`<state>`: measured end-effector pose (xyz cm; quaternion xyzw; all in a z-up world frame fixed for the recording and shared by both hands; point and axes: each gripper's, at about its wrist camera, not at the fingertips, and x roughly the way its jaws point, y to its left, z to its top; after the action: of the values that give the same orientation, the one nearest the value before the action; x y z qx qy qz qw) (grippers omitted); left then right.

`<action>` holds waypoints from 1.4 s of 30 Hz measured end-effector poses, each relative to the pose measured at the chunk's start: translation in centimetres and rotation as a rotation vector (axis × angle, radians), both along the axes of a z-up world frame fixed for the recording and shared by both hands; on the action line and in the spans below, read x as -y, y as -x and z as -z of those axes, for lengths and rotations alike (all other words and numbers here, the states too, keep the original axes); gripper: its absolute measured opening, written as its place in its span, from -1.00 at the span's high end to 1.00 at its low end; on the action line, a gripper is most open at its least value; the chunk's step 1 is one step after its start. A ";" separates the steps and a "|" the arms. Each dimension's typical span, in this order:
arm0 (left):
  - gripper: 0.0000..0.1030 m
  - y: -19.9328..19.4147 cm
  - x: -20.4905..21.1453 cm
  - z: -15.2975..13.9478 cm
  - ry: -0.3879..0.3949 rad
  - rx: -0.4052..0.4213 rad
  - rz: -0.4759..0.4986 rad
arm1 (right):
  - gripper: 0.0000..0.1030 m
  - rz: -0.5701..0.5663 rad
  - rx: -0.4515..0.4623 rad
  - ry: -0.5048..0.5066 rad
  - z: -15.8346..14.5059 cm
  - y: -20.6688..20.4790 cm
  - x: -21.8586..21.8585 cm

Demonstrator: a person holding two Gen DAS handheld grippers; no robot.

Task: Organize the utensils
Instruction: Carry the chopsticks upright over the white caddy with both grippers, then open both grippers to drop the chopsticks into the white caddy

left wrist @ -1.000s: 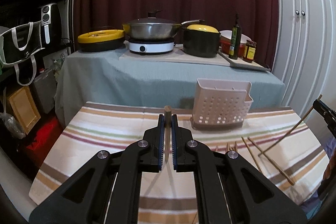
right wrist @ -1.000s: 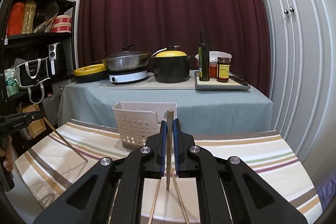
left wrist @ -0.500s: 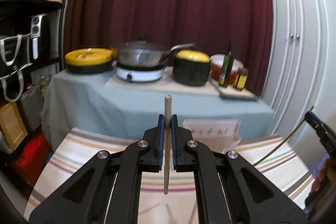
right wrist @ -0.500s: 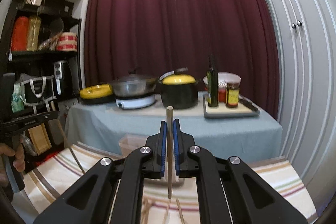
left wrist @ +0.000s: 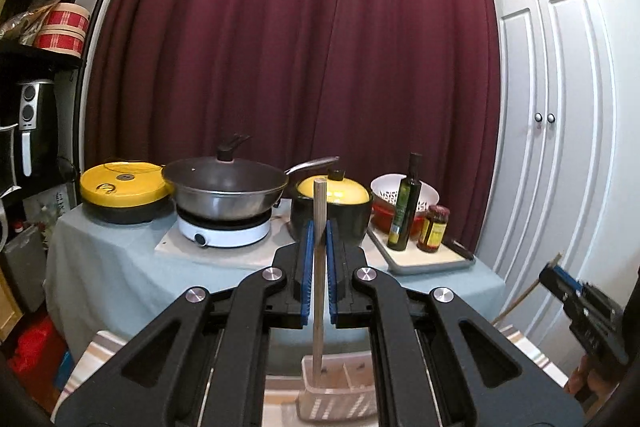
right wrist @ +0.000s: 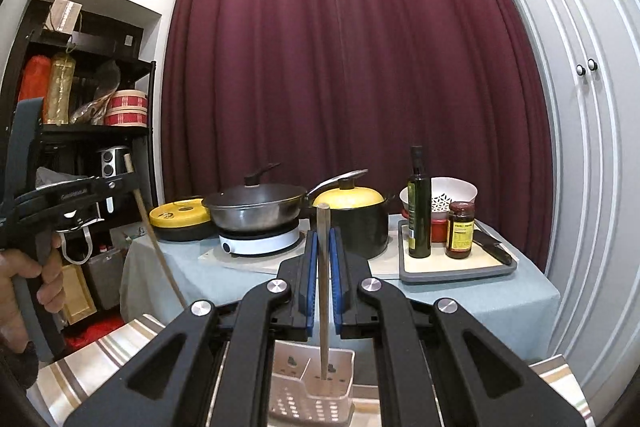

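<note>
Two hand-held grippers are up in the air, and each one is clamped on a wooden chopstick. The left hand-held gripper (left wrist: 318, 243) points straight ahead, with its blue pads squeezed on the left chopstick (left wrist: 319, 267). That stick stands nearly upright. Its bottom tip hangs over the left part of the white basket (left wrist: 340, 393), which sits on the striped cloth (left wrist: 86, 359) of the bench below. I cannot tell if the tip touches the basket.

The right hand-held gripper (right wrist: 324, 251) also points straight ahead and is pinched on the right chopstick (right wrist: 323, 287). This stick stands upright too, and its bottom tip is over the right part of the basket (right wrist: 312, 379).

In the right wrist view, a hand (right wrist: 18, 287) at the left edge grips the handle of the other tool, and its stick leans a little. In the left wrist view, the other tool shows at the right edge, held well off to the side.

Far behind is another bench with a blue-grey cloth. On it stand a wok (left wrist: 226, 187), a black pot with a yellow lid (left wrist: 332, 211) and a dark bottle (left wrist: 404, 203).
</note>
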<state>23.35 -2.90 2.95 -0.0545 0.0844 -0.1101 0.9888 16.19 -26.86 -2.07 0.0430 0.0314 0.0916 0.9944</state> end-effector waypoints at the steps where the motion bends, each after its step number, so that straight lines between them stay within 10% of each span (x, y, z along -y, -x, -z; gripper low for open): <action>1: 0.87 -0.5 0.2 0.0 0.001 0.000 0.001 | 0.86 0.000 -0.001 0.001 0.1 -0.3 0.0; 20: 0.86 -6.3 2.6 11.2 -0.080 -0.183 -0.005 | 0.86 -0.022 -0.200 -0.021 8.0 -6.0 -0.3; 22: 0.74 -6.0 2.6 11.6 -0.086 -0.186 0.002 | 0.79 -0.015 -0.202 -0.015 8.2 -5.7 -0.5; 26: 0.05 -4.6 2.2 11.8 -0.093 -0.162 -0.013 | -0.02 0.019 -0.177 -0.010 7.9 -4.6 -0.2; 42: -0.33 4.2 -0.5 14.4 -0.146 -0.193 -0.032 | -0.19 0.116 -0.179 0.017 8.7 4.5 1.4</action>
<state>19.15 -2.43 -11.49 0.0058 0.1860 -0.0822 0.9791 11.69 -28.24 -10.72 0.0443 0.1183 0.0292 0.9916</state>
